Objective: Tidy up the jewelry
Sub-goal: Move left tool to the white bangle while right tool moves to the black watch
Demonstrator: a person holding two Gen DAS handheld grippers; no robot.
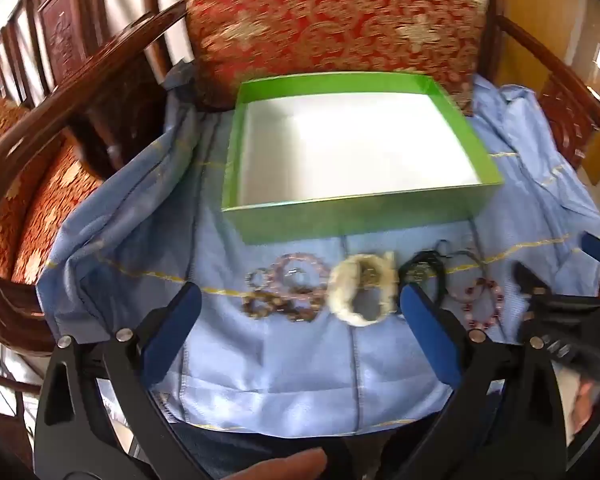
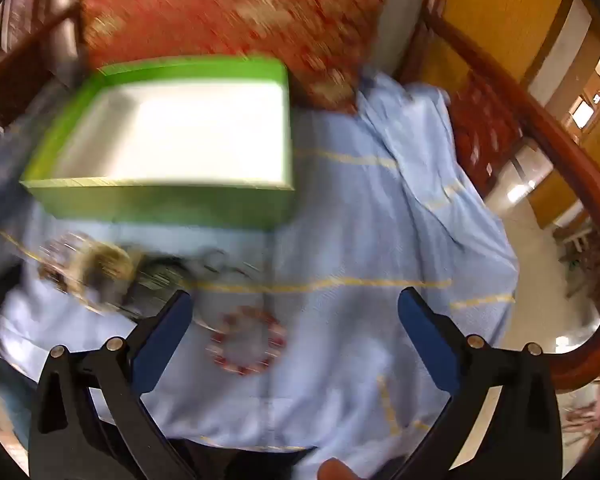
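Observation:
An open green box (image 1: 360, 216) with a white inside stands on a blue cloth (image 1: 284, 360); it also shows in the right wrist view (image 2: 164, 204). In front of it lies a row of jewelry: a pink bead bracelet (image 1: 300, 270), brown beads (image 1: 276, 306), a cream bangle (image 1: 360, 294), a dark necklace (image 1: 424, 268) and a red bead bracelet (image 1: 484, 304), seen too in the right wrist view (image 2: 246, 342). My left gripper (image 1: 300, 300) is open above the pink and brown beads. My right gripper (image 2: 294, 312) is open just right of the red bracelet; it shows at the left view's right edge (image 1: 560, 272).
The cloth covers a wooden armchair seat with curved arms (image 1: 60, 120) and a red patterned cushion (image 1: 332, 20) behind the box. The right arm rail (image 2: 560, 152) curves close by. The right wrist view is motion-blurred.

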